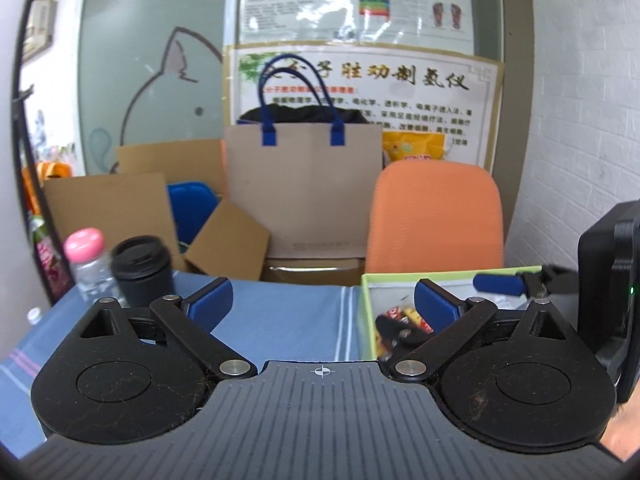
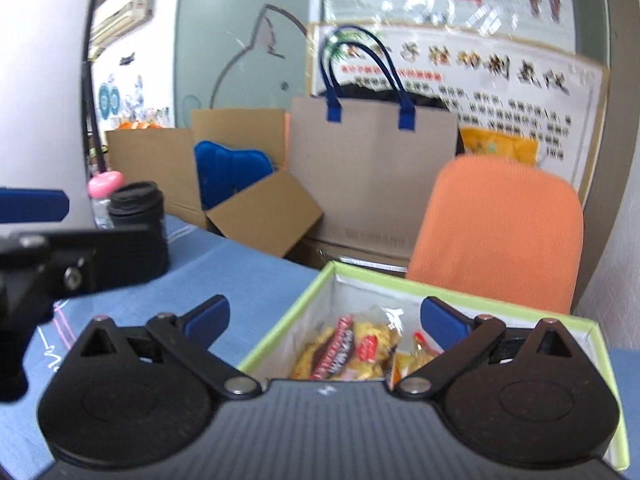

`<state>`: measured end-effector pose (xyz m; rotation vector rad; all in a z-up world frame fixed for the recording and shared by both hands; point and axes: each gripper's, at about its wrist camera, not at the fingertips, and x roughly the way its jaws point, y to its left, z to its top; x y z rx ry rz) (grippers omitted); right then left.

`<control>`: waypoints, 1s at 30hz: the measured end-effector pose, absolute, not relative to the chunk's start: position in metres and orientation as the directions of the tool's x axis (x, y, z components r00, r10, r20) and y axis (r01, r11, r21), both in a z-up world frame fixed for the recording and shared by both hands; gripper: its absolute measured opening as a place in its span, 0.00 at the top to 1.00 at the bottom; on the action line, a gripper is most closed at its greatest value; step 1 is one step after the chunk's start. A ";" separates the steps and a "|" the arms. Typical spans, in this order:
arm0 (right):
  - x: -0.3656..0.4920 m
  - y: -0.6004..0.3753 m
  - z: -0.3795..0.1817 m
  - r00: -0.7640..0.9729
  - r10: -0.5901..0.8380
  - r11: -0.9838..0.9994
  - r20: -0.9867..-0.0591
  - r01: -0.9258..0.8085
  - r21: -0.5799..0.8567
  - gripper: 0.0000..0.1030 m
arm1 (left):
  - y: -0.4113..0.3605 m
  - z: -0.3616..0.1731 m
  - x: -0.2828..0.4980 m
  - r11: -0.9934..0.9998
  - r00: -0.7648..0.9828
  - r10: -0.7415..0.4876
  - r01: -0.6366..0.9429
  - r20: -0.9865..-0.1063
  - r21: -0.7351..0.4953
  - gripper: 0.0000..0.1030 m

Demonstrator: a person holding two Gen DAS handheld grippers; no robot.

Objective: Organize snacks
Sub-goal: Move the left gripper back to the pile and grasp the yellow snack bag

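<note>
Both grippers point slightly downward over the blue striped tablecloth [image 1: 280,320]. The left gripper [image 1: 324,300] has its blue-padded jaws spread wide with nothing between them, beside the green-rimmed white cardboard box [image 2: 280,336]. The right gripper [image 2: 324,316] hangs over that box, jaws equally wide and empty. The yellow and red snack packets [image 2: 348,352] lie inside the box.

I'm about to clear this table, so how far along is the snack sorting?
Done: several snack packets already lie inside the green-rimmed box. In hand: nothing; the left gripper and right gripper are both open and empty, the right one over the box. Left: no loose snacks show on the blue tablecloth, though parts of the table are out of view.
</note>
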<state>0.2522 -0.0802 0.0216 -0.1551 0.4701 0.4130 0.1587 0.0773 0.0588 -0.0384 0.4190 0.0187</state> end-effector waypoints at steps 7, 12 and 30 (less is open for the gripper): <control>0.189 -0.087 0.037 0.830 0.366 0.904 -0.421 -0.425 -0.053 0.03 | 0.097 0.069 0.113 0.997 0.923 0.039 -0.059 -0.382 -0.042 0.15; 0.123 -0.108 0.025 0.844 0.347 0.922 -0.408 -0.388 -0.019 0.02 | 0.102 0.072 0.089 0.996 0.928 0.030 -0.058 -0.372 -0.063 0.15; 0.091 -0.052 -0.081 0.675 0.327 0.911 -0.661 -0.411 0.031 0.02 | 0.098 0.065 0.030 0.996 0.939 0.079 -0.091 -0.335 -0.023 0.13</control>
